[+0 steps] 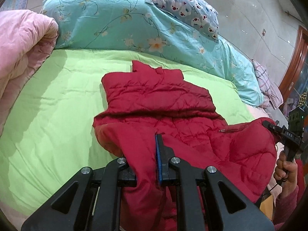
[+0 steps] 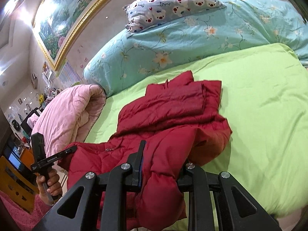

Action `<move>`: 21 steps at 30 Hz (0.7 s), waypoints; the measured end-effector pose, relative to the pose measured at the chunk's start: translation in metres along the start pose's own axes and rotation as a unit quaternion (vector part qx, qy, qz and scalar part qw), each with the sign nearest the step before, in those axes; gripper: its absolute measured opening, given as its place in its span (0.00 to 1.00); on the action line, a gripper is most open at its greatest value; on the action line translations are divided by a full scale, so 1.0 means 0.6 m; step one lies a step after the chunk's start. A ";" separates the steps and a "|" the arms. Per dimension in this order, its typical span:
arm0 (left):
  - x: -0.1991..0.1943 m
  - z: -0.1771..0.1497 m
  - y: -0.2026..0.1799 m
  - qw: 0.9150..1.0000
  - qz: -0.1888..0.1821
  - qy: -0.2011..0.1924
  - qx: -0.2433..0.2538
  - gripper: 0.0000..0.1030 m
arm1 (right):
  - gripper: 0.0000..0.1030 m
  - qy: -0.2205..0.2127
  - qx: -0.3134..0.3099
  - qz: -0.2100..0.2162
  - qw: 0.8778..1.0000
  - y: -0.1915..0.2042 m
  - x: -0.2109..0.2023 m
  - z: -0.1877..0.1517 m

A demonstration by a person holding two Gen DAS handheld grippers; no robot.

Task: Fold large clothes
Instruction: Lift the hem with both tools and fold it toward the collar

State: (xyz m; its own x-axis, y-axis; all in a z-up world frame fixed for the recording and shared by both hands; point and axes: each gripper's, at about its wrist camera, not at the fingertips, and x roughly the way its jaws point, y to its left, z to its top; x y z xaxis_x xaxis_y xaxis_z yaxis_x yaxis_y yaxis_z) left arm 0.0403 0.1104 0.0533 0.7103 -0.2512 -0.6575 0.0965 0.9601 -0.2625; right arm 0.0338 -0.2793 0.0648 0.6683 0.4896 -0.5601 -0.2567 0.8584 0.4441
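Note:
A red quilted jacket [image 1: 163, 100] lies partly folded on the green bedspread [image 1: 57, 105]; its far part rests flat, its near hem is lifted. My left gripper [image 1: 148, 150] is shut on the jacket's near hem, with fabric bunched between the fingers and hiding the left one. My right gripper [image 2: 161, 157] is shut on the hem's other corner, its right finger buried under the jacket [image 2: 173, 111]. The right gripper also shows at the right edge of the left wrist view [image 1: 269, 125], and the left gripper at the left of the right wrist view [image 2: 73, 150].
A rolled pink quilt [image 1: 21, 53] lies at the bed's left. A turquoise floral duvet [image 1: 115, 23] and a bear-print pillow [image 1: 184, 3] are piled along the far side. A checked pillow [image 1: 267, 84] and furniture stand to the right.

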 end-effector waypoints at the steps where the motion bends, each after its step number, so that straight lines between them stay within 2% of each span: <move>1: 0.000 0.003 0.000 1.000 0.000 -0.001 0.000 0.11 | 0.21 -0.004 0.001 -0.002 1.000 0.000 0.002 0.006; 14: 0.035 0.073 0.003 1.000 0.007 -0.017 -0.010 0.11 | 0.20 -0.027 0.001 -0.011 1.000 -0.009 0.039 0.076; 21: 0.062 0.104 0.022 0.998 0.009 -0.025 -0.052 0.11 | 0.20 -0.041 0.011 -0.021 0.999 -0.024 0.070 0.111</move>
State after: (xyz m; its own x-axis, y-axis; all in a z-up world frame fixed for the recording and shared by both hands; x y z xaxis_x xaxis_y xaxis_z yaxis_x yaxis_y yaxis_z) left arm 0.1115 0.1213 0.0694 0.7450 -0.2256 -0.6277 0.0123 0.9455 -0.3253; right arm 0.1123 -0.2816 0.0815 0.7335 0.4375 -0.5201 -0.2122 0.8744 0.4363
